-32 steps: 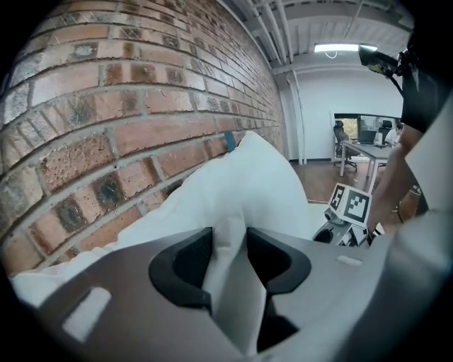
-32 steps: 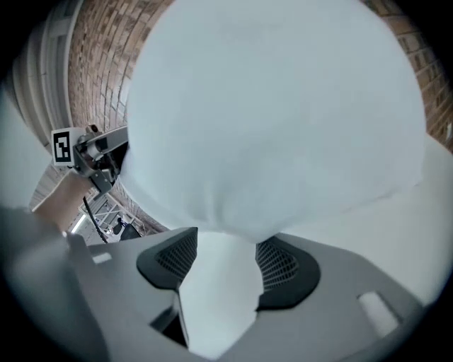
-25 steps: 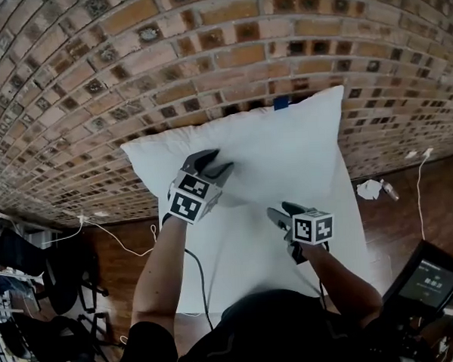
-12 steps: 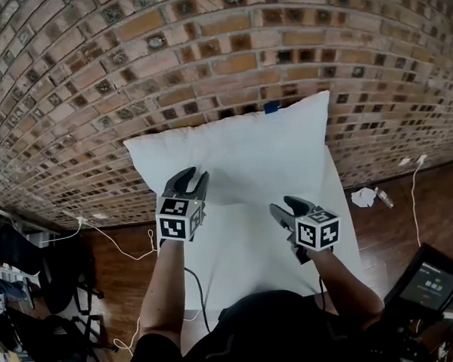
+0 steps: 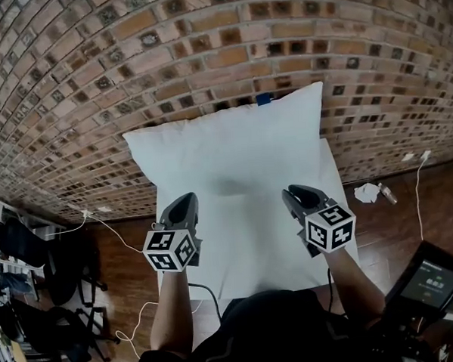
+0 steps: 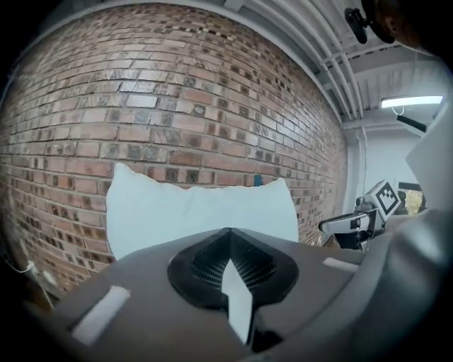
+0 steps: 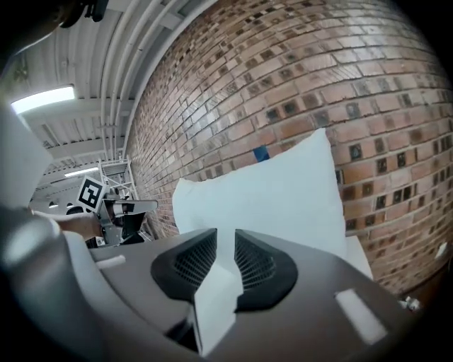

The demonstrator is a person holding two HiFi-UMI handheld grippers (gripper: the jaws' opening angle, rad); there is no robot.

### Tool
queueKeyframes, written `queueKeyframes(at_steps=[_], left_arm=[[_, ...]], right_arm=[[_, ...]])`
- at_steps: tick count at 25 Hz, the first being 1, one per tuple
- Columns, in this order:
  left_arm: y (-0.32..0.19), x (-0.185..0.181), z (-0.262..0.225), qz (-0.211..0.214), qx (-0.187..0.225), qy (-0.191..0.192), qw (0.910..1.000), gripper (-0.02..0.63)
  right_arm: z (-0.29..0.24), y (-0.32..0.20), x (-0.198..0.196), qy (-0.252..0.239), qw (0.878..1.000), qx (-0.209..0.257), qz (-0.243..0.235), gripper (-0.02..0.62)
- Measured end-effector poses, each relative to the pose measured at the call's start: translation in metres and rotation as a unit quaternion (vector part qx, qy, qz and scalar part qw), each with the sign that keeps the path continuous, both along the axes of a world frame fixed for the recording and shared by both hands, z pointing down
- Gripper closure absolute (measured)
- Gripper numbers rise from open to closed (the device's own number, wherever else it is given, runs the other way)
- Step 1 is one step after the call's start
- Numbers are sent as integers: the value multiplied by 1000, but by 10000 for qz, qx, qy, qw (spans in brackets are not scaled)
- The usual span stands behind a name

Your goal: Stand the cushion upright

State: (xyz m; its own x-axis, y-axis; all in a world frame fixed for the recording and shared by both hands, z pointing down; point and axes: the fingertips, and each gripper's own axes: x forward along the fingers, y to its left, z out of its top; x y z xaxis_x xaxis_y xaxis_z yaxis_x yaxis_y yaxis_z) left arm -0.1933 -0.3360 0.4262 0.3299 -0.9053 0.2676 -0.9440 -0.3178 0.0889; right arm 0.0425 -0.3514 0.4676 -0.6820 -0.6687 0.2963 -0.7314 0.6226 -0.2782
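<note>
The white cushion [image 5: 225, 150] stands on edge on a white table [image 5: 246, 262] and leans against the brick wall; it also fills the middle of the left gripper view [image 6: 198, 212] and the right gripper view [image 7: 276, 198]. My left gripper [image 5: 184, 203] hangs off the cushion's lower left, clear of it; its jaws have just been closing and meet with nothing between them [image 6: 230, 237]. My right gripper [image 5: 297, 192] hovers near the cushion's lower right, apart from it; its jaws have just been closing too and stand a narrow slit apart, empty [image 7: 225, 237].
The brick wall [image 5: 92, 77] runs behind the cushion, with a blue tape patch [image 5: 263, 99] at its top. Cables [image 5: 132, 249] and crumpled paper [image 5: 367, 192] lie on the wooden floor. Dark chairs [image 5: 58, 284] stand at the left, a screen [image 5: 432, 279] at bottom right.
Both grippers have drawn back from the cushion's face towards me, the left one sliding down and left. Their jaws have narrowed. The cushion stays upright against the wall.
</note>
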Motion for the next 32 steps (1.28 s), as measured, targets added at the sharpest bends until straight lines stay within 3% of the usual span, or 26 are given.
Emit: queueKeyframes(at_steps=[4,11,18,24,32], left_arm=[[28,9,-5,-32,107,51,9999,606],[68,-4,-2,-422,30,20,9991,606],[89,-39,-2,-550,96,91,9984,606],[118,-69,-8,-352,238,57,9991,606],[145,-86,-14,93,507,311,9982,606]], right_arm=[[-12,9,9,34,9998,183,-96,588],[-18,22,16,-43,9996,268,-103,589],[-41,44,10,-60,9983,529,241,589],[-54,76,-20,-54,9972,624,401,589],[-70,118,-35,52,9927,748,942,589]])
